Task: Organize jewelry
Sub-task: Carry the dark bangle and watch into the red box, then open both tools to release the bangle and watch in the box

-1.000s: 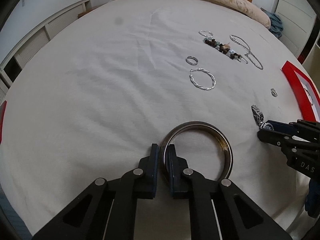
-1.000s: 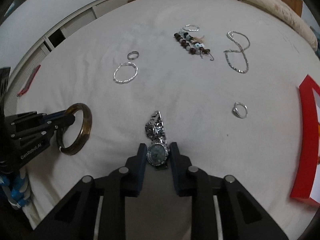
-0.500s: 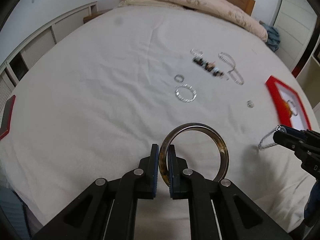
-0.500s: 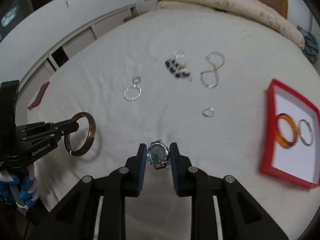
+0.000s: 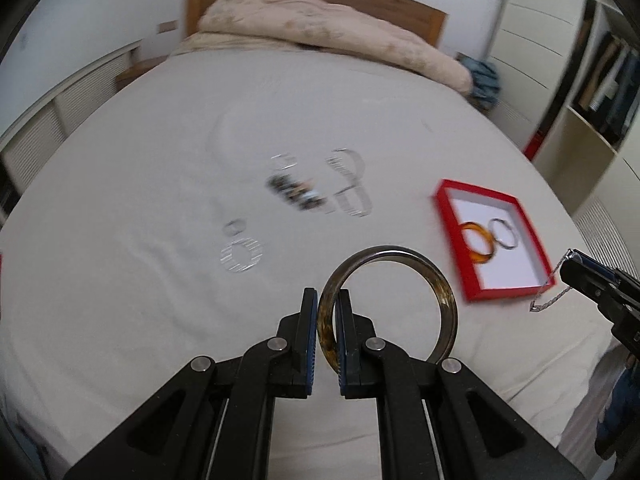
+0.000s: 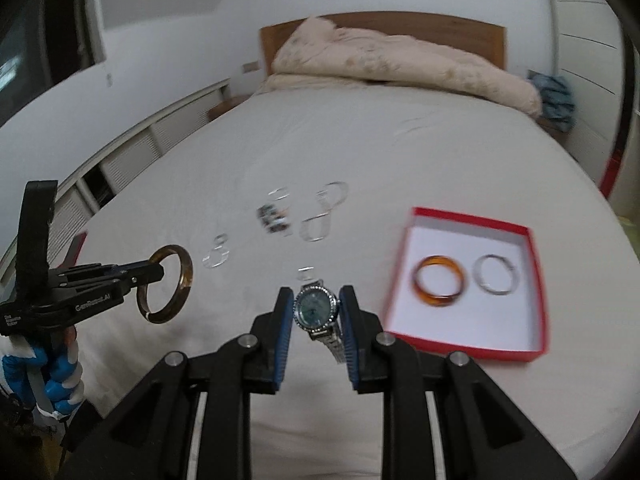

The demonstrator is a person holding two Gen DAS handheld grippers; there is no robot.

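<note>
While the left gripper (image 5: 328,338) pinches a bangle (image 5: 444,304), the right gripper (image 6: 315,336) clamps a watch (image 6: 316,312) — both above the bed (image 6: 400,152).

Two claws (image 6: 315,320), four bangles (image 6: 439,286), one watch (image 6: 316,312), one red box (image 6: 536,280), perhaps five blurred loose pieces (image 6: 320,216).

Two wrist fisheyes, both angled down over the bed (image 5: 160,280).
Both views share the red box (image 5: 452,224) (image 6: 538,264) and each other's gripper.

Rumpled beige duvet (image 5: 332,36) against wooden headboard (image 5: 420,20).
</note>
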